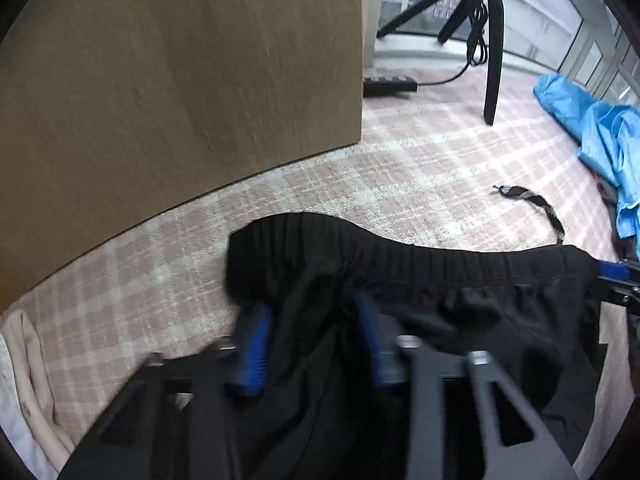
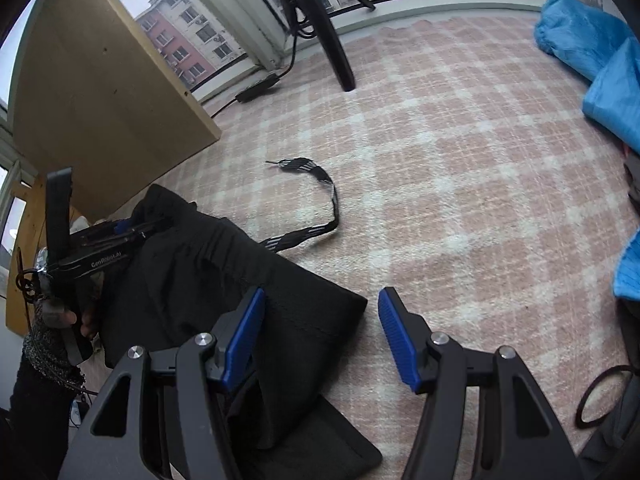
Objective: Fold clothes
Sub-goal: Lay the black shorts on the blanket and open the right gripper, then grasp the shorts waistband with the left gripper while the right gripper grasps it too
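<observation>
Black shorts (image 1: 420, 280) with an elastic waistband lie on a pink plaid blanket (image 1: 400, 160). My left gripper (image 1: 316, 332) is down on the waistband's left end, its blurred blue pads closed on a bunched fold of the black cloth. In the right wrist view the left gripper (image 2: 120, 230) sits at the far corner of the shorts (image 2: 224, 280), held by a gloved hand (image 2: 60, 316). My right gripper (image 2: 320, 320) stands open, and the near waistband corner lies between its fingers untouched. A striped drawstring (image 2: 320, 188) trails away from the waistband. The right gripper (image 1: 618, 280) shows at the edge of the left wrist view.
A wooden panel (image 1: 180, 80) stands upright just behind the shorts. Tripod legs (image 2: 332, 40) and a power brick with its cable (image 1: 388, 82) sit near the window. A blue garment (image 2: 592, 52) lies at the right, and beige cloth (image 1: 28, 380) at the left.
</observation>
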A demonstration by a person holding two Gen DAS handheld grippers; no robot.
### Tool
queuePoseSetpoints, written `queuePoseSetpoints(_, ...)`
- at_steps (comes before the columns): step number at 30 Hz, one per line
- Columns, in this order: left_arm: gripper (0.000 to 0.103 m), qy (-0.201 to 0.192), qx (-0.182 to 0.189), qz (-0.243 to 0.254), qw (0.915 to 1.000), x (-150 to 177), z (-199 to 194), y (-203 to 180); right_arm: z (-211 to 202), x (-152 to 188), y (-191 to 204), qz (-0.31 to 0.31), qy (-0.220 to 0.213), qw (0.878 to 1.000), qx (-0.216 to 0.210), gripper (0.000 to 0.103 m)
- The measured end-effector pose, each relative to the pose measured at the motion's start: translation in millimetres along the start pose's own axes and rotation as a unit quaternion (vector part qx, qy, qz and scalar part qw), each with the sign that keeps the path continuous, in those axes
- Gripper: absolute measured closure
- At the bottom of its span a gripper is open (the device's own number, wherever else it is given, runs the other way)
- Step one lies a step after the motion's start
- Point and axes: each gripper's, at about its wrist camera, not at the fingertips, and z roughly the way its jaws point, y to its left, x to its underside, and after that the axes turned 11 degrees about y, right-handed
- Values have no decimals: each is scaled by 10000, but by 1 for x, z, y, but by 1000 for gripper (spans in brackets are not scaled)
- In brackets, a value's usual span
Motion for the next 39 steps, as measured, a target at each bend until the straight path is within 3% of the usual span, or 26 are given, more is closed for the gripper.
queuePoseSetpoints(2,97,-62,191,-158,9997,8,-10,10,0,1,2,-8,29,10000,-80,45)
queuePoseSetpoints(5,98,-237,701,-494,9960,29,-31,34,-4,4,6,-95,11,9998,-180,45)
queuePoseSetpoints(8,99,-468,681,-799,9934,51,-49,62,-7,5,11,-236,-17,9995,-205,44)
queuePoseSetpoints(11,100,-362,545,-992,9929,64,-50,85,-5,3,11,-263,-22,9996,-123,43)
queuePoseSetpoints(14,88,-142,431,-1140,9924,60,-46,90,1,-3,11,-234,30,9992,-325,43)
queuePoseSetpoints(16,64,-185,434,-1205,9916,54,-47,90,7,-8,14,-274,50,9989,-380,43)
queuePoseSetpoints(17,41,-254,453,-1153,9920,50,-48,87,9,-11,16,-314,56,9987,-387,43)
queuePoseSetpoints(18,27,-299,454,-1094,9925,46,-48,83,13,-14,18,-360,86,9985,-404,43)
queuePoseSetpoints(19,28,-267,392,-1017,9937,40,-44,80,17,-17,20,-407,117,9982,-422,43)
queuePoseSetpoints(21,58,-202,270,-862,9957,28,-37,74,25,-22,24,-464,196,9975,-492,44)
queuePoseSetpoints(22,89,-132,244,-819,9963,23,-32,73,28,-24,26,-490,217,9969,-567,46)
queuePoseSetpoints(23,96,25,325,-879,9956,20,-27,75,31,-27,28,-515,244,9963,-651,58)
queuePoseSetpoints(24,97,53,371,-913,9951,19,-26,76,33,-29,30,-535,288,9953,-757,80)
queuePoseSetpoints(26,98,-158,322,-828,9959,22,-41,73,29,-33,33,-548,255,9941,-898,94)
queuePoseSetpoints(30,98,-876,628,-749,9913,30,-119,72,-31,-38,50,-707,-598,9928,-763,95)
queuePoseSetpoints(33,98,-1588,673,-486,9838,29,-204,67,-110,-46,82,-1110,-1326,9822,-739,95)
queuePoseSetpoints(36,98,-2476,436,-158,9677,29,-295,56,-202,-37,134,-1846,-2284,9553,-340,95)
queuePoseSetpoints(39,98,-3232,302,174,9457,59,-374,38,-284,-11,169,-2286,-3057,9241,-200,95)
